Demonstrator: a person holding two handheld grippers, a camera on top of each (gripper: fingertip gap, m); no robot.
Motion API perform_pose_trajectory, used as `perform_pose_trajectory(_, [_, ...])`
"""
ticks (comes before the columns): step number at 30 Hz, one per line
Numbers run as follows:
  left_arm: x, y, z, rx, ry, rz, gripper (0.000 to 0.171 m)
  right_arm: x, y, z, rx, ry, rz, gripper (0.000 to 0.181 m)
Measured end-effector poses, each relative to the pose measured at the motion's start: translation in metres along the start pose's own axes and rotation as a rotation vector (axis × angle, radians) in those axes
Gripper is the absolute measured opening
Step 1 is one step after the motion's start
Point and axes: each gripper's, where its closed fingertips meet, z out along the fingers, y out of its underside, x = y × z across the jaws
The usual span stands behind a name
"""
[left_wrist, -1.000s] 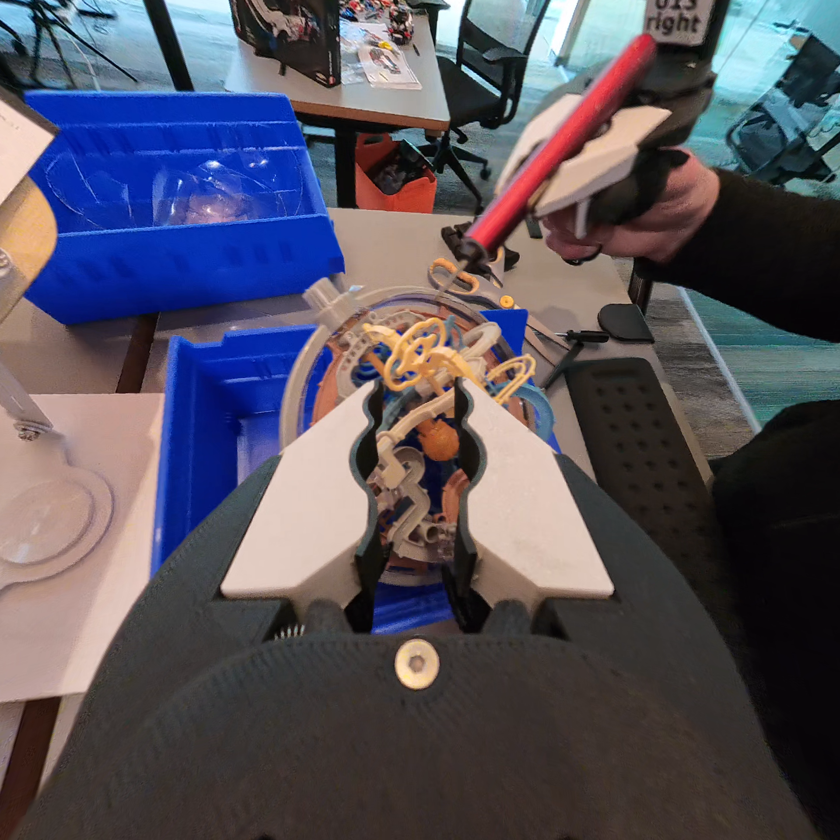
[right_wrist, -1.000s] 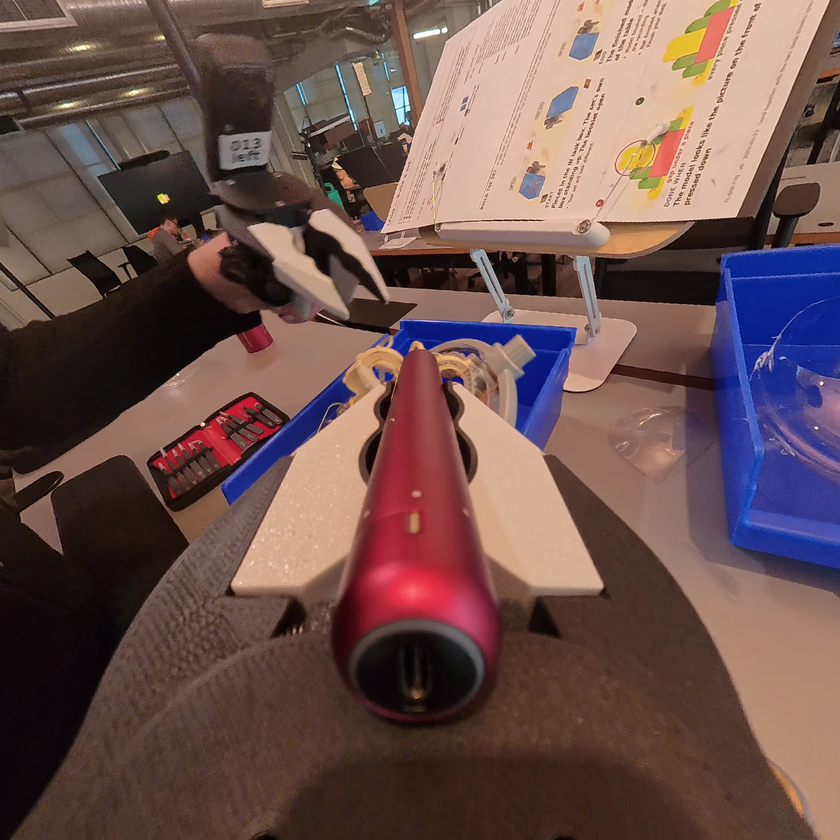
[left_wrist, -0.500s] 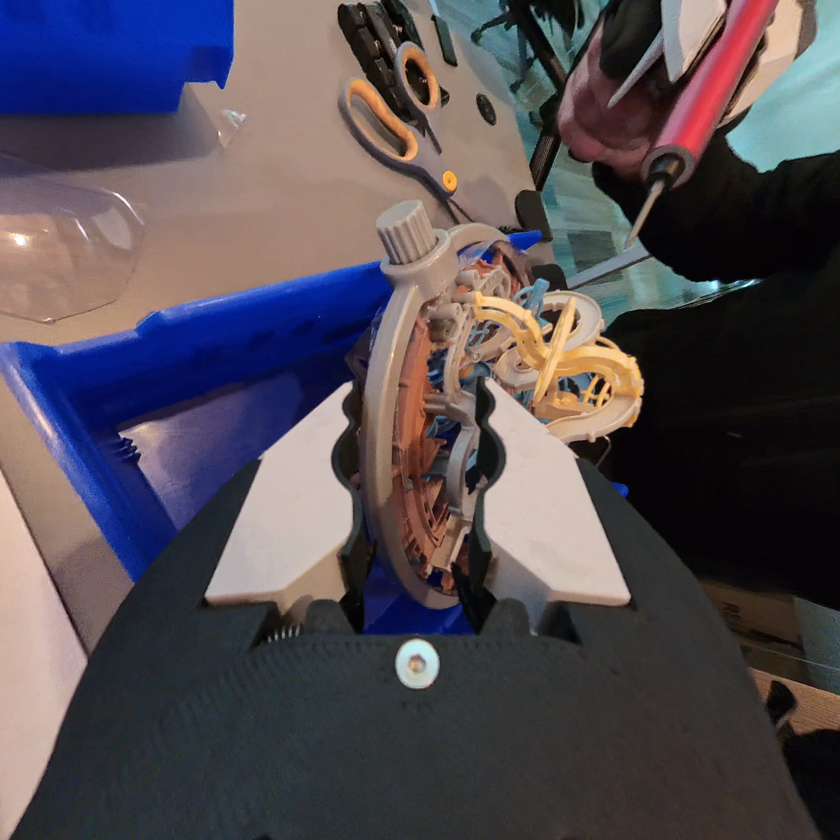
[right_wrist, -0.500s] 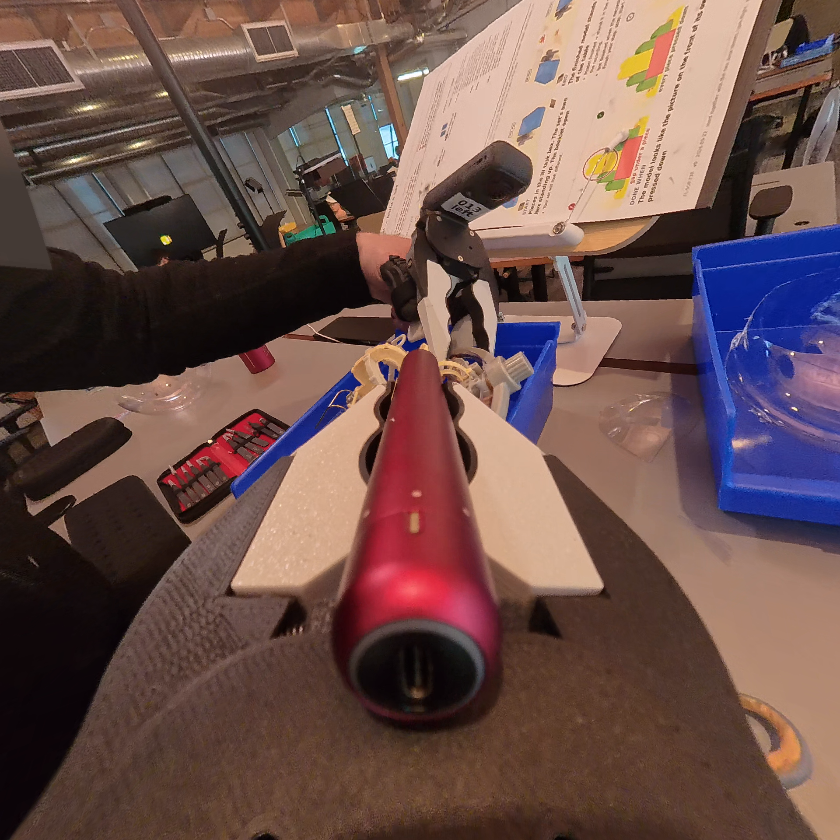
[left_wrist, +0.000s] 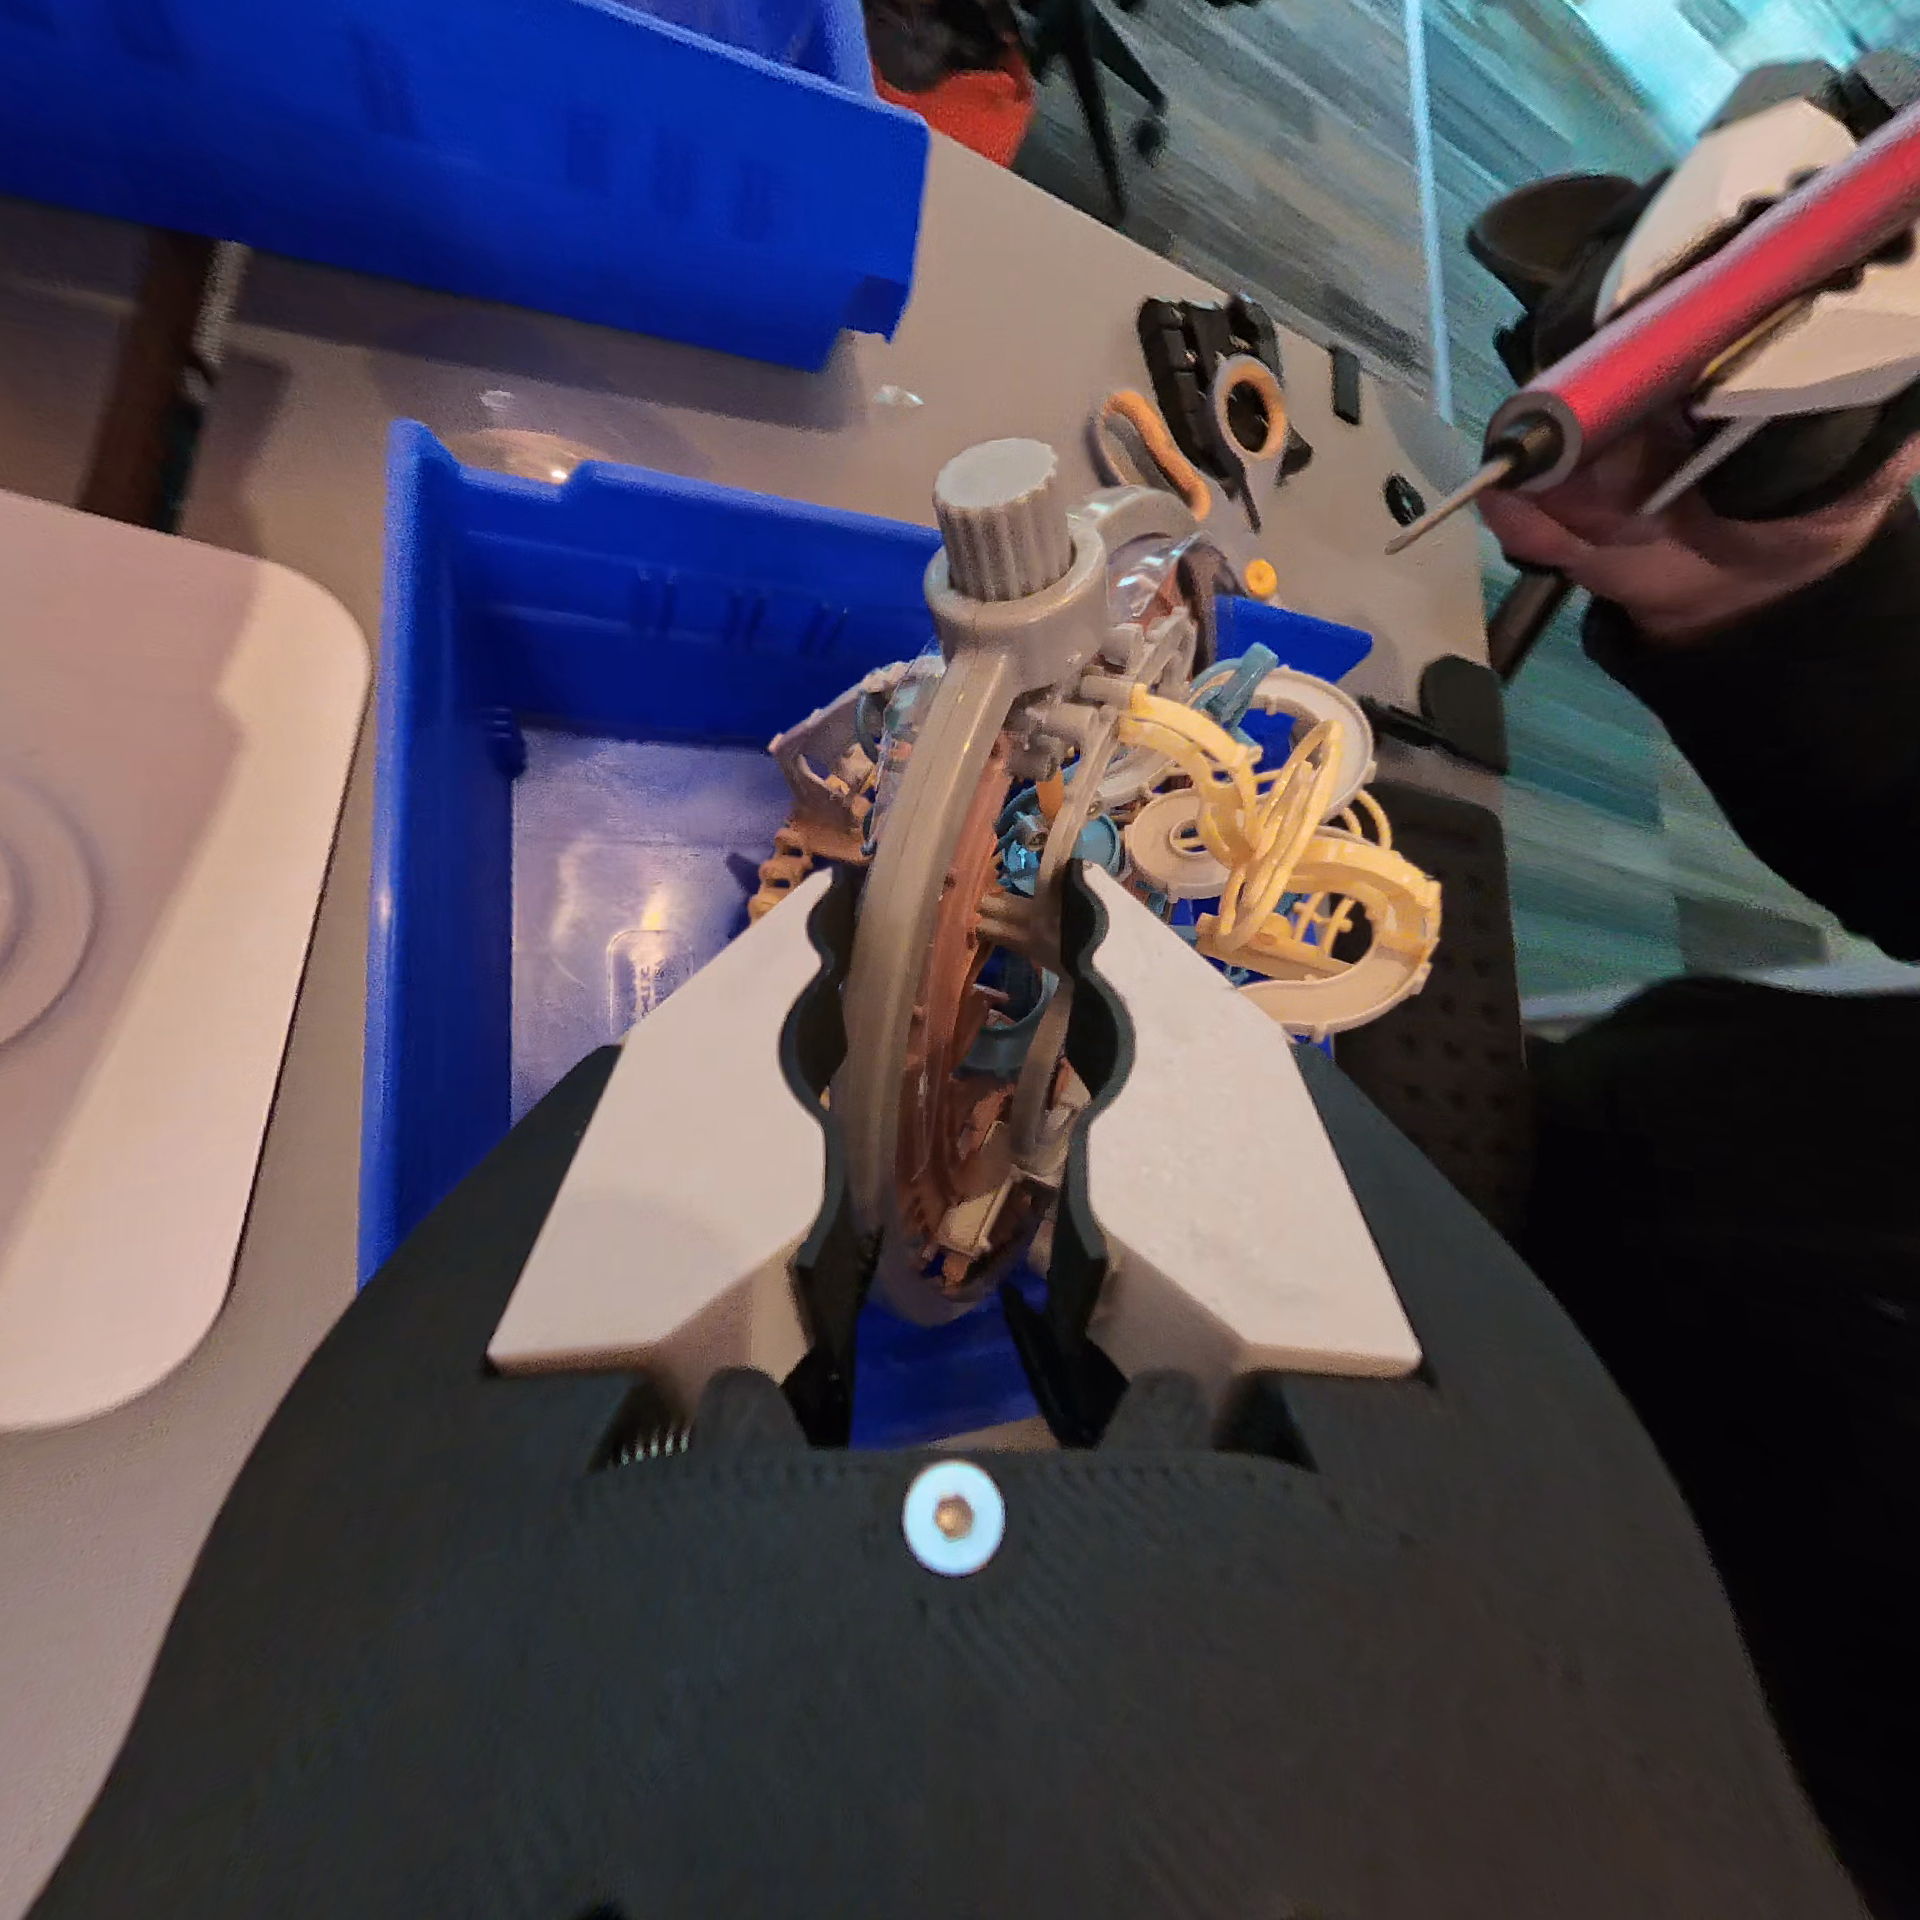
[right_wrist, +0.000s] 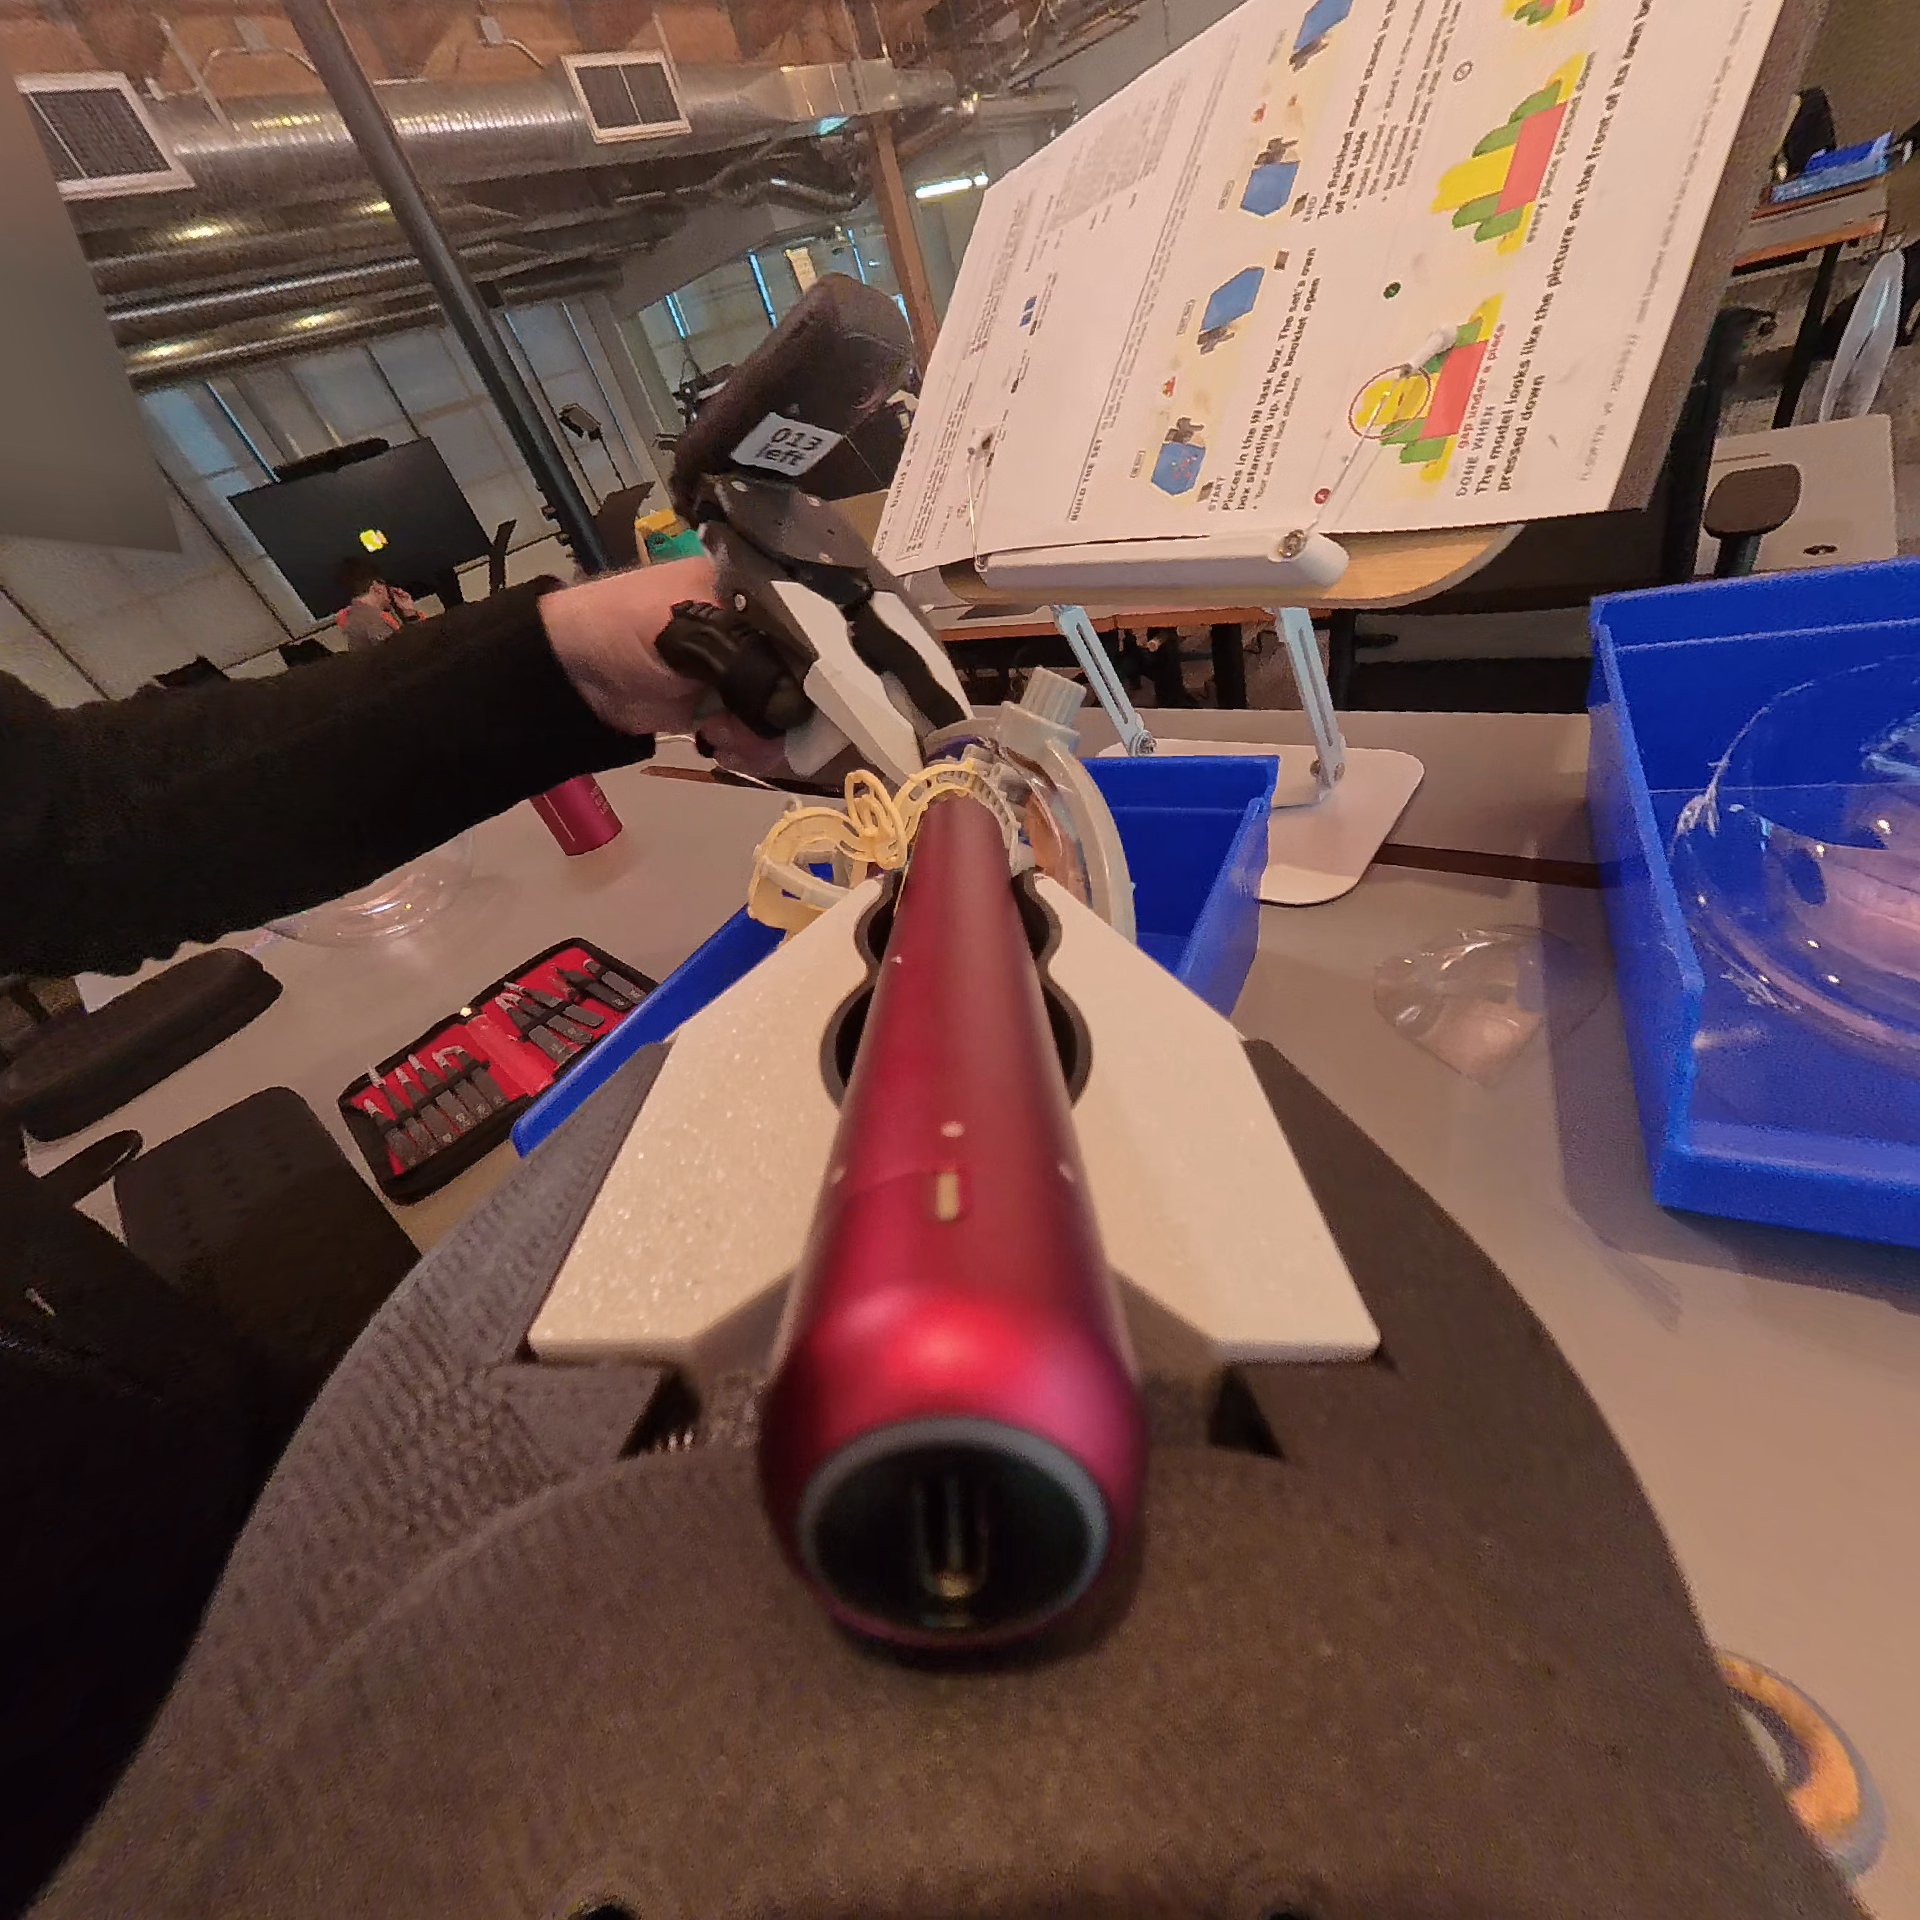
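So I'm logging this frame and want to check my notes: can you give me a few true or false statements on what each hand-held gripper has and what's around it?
1. The left hand-held gripper is shut on the ball maze. True.
2. The right hand-held gripper is empty. False: it clamps a red screwdriver.
3. The maze is held over the small blue bin. True.
4. The screwdriver's tip touches the maze. False: there is a clear gap.
5. The tool case is closed. False: it lies open.

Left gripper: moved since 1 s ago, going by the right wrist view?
Yes. The left gripper came down and rightward from high above the small blue bin; it now grips the maze model over that bin, below the document stand.
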Motion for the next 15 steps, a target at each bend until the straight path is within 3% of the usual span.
perform_pose_trajectory(10, [0.023, 0.023, -0.022, 0.254, -0.339, -0.211, 0.037, -0.021, 0.001, 0.024, -0.001, 0.009, -0.062, 0.02])
perform_pose_trajectory(15, [0.036, 0.031, -0.023, 0.354, -0.42, -0.266, 0.038, -0.027, 0.002, 0.029, -0.009, 0.021, -0.09, 0.02])
